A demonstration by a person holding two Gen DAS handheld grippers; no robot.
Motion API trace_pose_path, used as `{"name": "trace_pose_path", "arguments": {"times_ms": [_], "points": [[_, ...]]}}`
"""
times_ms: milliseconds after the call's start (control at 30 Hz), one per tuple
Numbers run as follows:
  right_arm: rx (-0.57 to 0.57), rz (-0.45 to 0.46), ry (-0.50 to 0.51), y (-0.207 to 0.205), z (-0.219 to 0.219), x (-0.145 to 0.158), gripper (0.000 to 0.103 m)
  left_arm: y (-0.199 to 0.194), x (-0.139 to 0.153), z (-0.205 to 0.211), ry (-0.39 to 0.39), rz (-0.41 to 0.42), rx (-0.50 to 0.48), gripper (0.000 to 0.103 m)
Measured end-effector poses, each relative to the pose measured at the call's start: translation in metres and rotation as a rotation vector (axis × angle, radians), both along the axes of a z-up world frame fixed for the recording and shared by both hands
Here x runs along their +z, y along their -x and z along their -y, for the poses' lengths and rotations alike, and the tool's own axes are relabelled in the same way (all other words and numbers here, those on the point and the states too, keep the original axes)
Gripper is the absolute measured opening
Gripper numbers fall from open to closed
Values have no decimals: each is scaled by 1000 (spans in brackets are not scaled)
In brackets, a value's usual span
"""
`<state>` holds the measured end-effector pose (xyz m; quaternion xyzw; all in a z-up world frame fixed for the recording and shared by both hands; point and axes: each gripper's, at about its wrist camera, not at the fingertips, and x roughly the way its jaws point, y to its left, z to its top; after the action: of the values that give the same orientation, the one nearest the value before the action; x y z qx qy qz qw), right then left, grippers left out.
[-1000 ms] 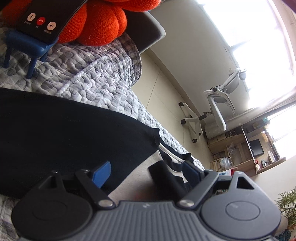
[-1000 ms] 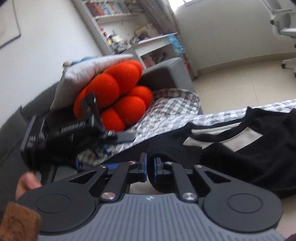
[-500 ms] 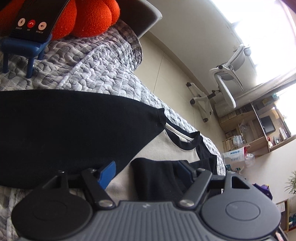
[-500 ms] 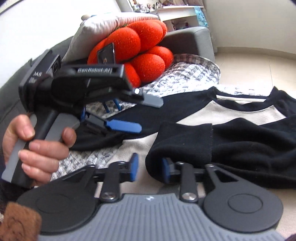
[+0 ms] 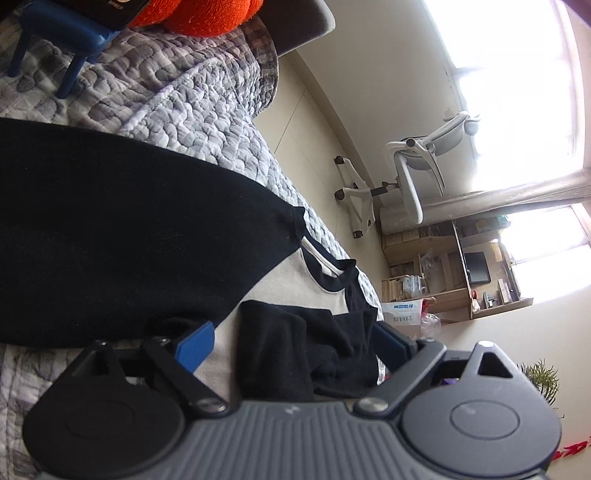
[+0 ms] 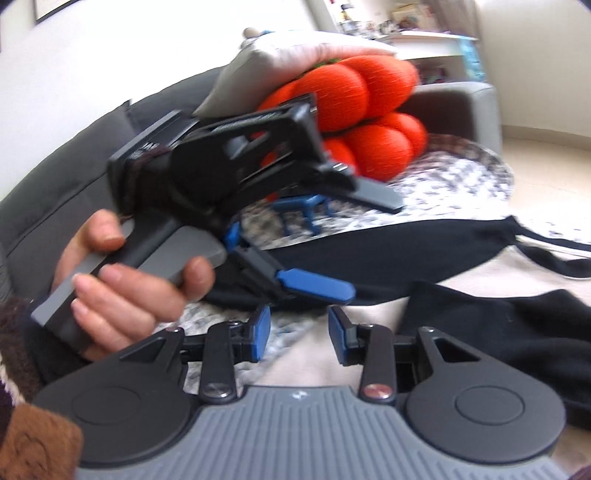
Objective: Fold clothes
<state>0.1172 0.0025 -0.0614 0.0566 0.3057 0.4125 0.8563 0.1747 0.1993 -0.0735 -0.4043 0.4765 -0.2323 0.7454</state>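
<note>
A black and cream raglan shirt [image 5: 291,291] lies flat on the grey quilted cover [image 5: 177,107]. One black sleeve [image 5: 280,350] is folded in over the cream body [image 6: 461,269]. My left gripper [image 5: 293,347] hangs just above that sleeve; its jaws are opening and the blue pads [image 5: 195,347] stand wide, clear of the cloth. In the right wrist view a hand [image 6: 129,291] holds the left gripper [image 6: 373,247] over the shirt's black shoulder. My right gripper [image 6: 301,334] is open with nothing between its pads, left of the folded sleeve [image 6: 509,325].
An orange knotted cushion [image 6: 369,110] and a grey pillow [image 6: 295,62] lean on the dark sofa back [image 6: 66,177]. A small blue stool-shaped stand [image 5: 62,33] sits on the cover behind the shirt. Past the cover's edge are bare floor [image 5: 321,147], an office chair [image 5: 413,173] and shelves [image 5: 461,277].
My right gripper opened, let go of the black sleeve and drew away to the left. The left jaws spread wider, and the sleeve now rests on the cream body.
</note>
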Motion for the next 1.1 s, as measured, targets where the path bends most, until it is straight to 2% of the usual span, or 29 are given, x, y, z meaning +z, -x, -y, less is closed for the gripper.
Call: {"name": "trace_pose_path", "arguments": {"times_ms": [67,200,433,567,733,867,1000,1067,1100], "points": [[8,-9,18,0,-3,-1,39,0,0,3,-14,2,-13,92],[-70,-16,22,-4,13,4,40,-1,1,9,-15,14,-27,92],[-334,-117,-39,-24,72,-1,43,-3,-2,18,-39,0,-46,92],[-395,-230,-99,-40,89,-16,47,-5,-6,22,-45,-17,-50,92],[-325,-341,-185,-43,79,-34,50,-6,-8,22,-49,-24,-49,92],[-186,-353,-249,-35,50,-29,50,-6,-7,16,-48,-20,-36,92],[-104,-328,-226,-24,28,-22,50,-2,-2,7,-63,9,-11,89],[-107,-316,-209,-23,28,-20,50,0,3,9,-134,32,-9,79],[-116,-310,-203,-22,29,-19,50,1,4,11,-177,32,-15,78]]}}
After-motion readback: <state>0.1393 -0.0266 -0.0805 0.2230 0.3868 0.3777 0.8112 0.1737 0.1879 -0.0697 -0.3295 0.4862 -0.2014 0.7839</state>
